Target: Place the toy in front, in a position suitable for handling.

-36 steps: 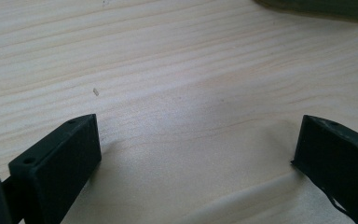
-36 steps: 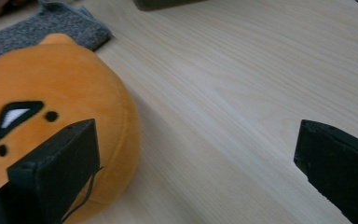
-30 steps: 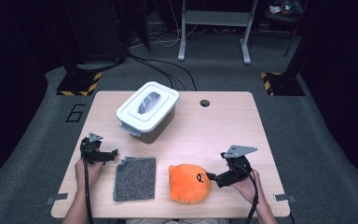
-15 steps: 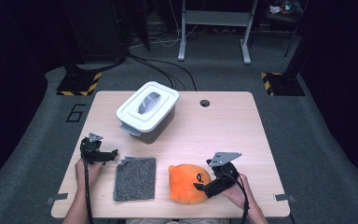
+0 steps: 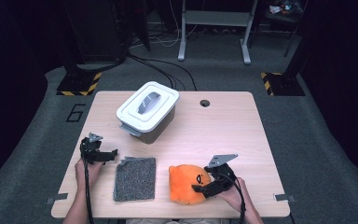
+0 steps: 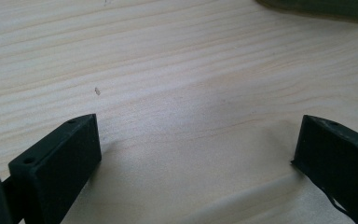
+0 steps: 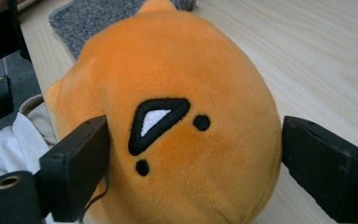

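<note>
An orange round plush (image 5: pixel 185 185) with a black stitched face (image 7: pixel 168 74) lies near the table's front edge. My right gripper (image 5: pixel 201 187) reaches it from the right. Its jaws have just been closing and straddle the plush (image 7: pixel 193 154). The left pad (image 7: pixel 81 163) touches the fabric and the right pad sits just off it, with no dent in the plush. My left gripper (image 5: pixel 111 154) rests low at the front left, open over bare wood (image 6: pixel 191 158) with nothing between its jaws.
A grey felt mat (image 5: pixel 135 178) lies flat between the two grippers, just left of the plush. A white lidded box (image 5: pixel 148 111) stands at the back left of the wooden table (image 5: pixel 242 135). A small round hole (image 5: pixel 204 103) sits near the far edge.
My right gripper moved left and down from beside the plush until its jaws sit around it. The left gripper, mat and box have not moved.
</note>
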Action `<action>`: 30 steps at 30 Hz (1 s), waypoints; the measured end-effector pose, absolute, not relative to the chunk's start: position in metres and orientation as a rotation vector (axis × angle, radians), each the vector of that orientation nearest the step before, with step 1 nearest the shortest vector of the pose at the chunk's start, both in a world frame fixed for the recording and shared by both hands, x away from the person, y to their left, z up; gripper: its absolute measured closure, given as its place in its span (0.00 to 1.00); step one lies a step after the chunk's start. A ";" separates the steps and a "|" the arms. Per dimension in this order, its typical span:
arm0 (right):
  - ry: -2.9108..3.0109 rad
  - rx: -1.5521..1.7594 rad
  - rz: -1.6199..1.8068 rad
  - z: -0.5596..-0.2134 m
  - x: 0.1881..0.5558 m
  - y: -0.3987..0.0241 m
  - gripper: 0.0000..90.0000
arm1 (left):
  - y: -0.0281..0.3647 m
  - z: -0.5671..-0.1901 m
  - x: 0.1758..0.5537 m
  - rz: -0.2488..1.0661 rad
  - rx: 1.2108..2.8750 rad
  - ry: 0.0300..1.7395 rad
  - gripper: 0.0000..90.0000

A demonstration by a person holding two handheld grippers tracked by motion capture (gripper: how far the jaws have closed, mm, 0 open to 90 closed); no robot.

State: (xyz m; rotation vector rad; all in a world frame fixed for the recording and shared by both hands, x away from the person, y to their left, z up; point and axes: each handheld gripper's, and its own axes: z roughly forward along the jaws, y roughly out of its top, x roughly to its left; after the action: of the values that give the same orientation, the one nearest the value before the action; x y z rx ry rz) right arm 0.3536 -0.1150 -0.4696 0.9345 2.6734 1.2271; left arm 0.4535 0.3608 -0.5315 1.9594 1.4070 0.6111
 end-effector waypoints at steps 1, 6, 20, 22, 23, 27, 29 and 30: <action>2.673 0.934 1.227 -0.470 0.354 -0.115 0.12 | 0.361 -0.532 0.454 0.612 1.959 1.407 0.00; 2.654 0.996 1.208 -0.475 0.353 -0.117 0.30 | 0.361 -0.531 0.454 0.615 1.958 1.411 0.00; 2.616 0.956 1.296 -0.473 0.348 -0.122 0.54 | 0.360 -0.531 0.454 0.625 1.954 1.420 0.00; 2.611 0.939 1.310 -0.471 0.347 -0.121 0.56 | 0.360 -0.531 0.454 0.617 1.959 1.425 0.00; 2.613 0.912 1.320 -0.469 0.346 -0.121 0.58 | 0.359 -0.531 0.454 0.629 1.952 1.423 0.00; 2.594 0.919 1.327 -0.465 0.347 -0.121 0.59 | 0.359 -0.531 0.455 0.638 1.956 1.421 0.00; 2.572 0.927 1.339 -0.463 0.349 -0.124 0.59 | 0.359 -0.531 0.455 0.631 1.953 1.424 0.00; 2.572 0.927 1.339 -0.463 0.349 -0.124 0.59 | 0.359 -0.531 0.455 0.627 1.953 1.426 0.00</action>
State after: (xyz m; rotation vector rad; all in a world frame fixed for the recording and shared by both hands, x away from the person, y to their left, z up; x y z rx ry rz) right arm 0.3490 -0.1241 -0.4630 0.9268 2.5718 1.3385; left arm 0.4553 0.3590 -0.5310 1.9529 1.4262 0.6271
